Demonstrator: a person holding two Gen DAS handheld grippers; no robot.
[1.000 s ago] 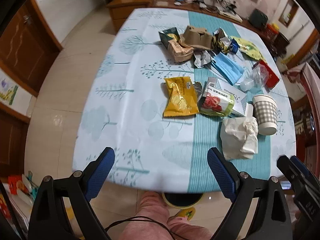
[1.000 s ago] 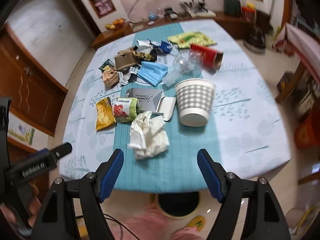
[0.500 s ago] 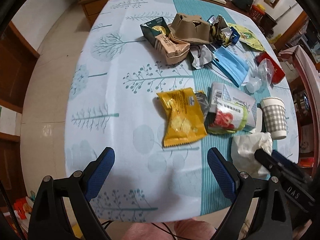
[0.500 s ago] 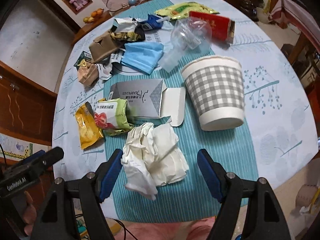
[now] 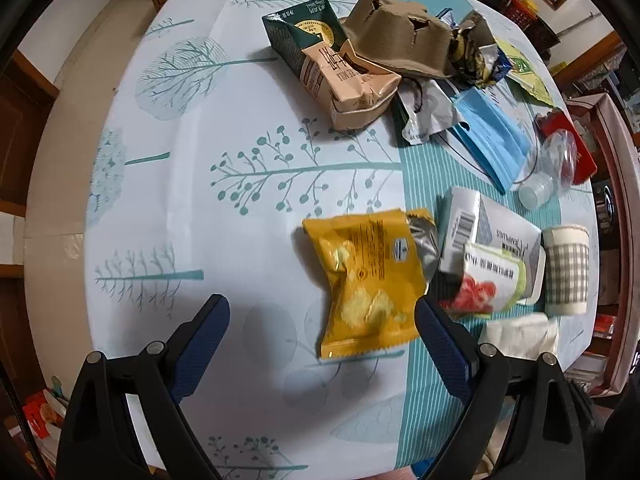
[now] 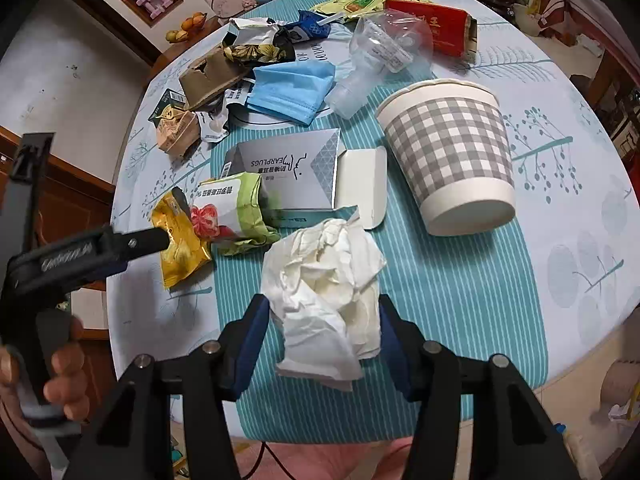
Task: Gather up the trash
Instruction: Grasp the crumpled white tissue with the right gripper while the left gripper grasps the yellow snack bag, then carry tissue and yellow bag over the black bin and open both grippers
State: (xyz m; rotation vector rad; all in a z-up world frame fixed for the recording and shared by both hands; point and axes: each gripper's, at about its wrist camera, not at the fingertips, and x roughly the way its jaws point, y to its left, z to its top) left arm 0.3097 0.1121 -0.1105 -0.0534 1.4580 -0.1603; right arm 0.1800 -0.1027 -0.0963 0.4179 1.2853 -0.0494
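Trash lies spread on a table (image 5: 240, 184) with a tree-print cloth. My left gripper (image 5: 322, 330) is open low over the table, its right finger beside a yellow snack bag (image 5: 366, 280). My right gripper (image 6: 320, 336) is open with its fingers on either side of a crumpled white tissue (image 6: 324, 280), which shows partly in the left wrist view (image 5: 520, 334). The left gripper's body (image 6: 80, 256) shows in the right wrist view by the yellow bag (image 6: 180, 248).
A green snack bag (image 6: 236, 208), a grey earplug box (image 6: 292, 172), a checked paper cup (image 6: 448, 156), a blue mask (image 6: 292, 88), a clear plastic bottle (image 6: 376, 60), a red box (image 6: 432, 28), milk cartons (image 5: 340, 76) and a cardboard cup tray (image 5: 396, 44) lie further back.
Both grippers have moved forward and down over the table. The right gripper's fingers now flank the tissue; the left gripper has come up to the yellow bag.
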